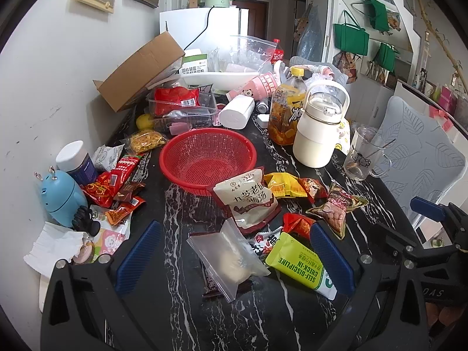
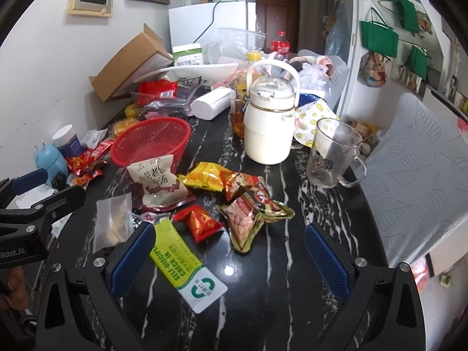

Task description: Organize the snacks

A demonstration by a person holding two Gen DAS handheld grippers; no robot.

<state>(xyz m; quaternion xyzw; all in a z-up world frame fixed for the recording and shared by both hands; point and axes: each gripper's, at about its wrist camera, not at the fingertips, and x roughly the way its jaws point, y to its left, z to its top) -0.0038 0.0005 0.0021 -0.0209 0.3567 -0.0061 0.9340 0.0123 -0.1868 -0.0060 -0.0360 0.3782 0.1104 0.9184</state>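
Left wrist view: snack packets scattered over a black white-veined marble table, both tongs released and holding nothing.
The left gripper hangs spread above a clear zip bag; the right gripper is spread beside a yellow-green "SELF-DISCIPLINE CHECK-IN" sachet. The round red plastic mesh basket sits mid-table, a white-and-brown pouch leaning against its rim. A peanut packet and a red packet lie just beside the sachet.
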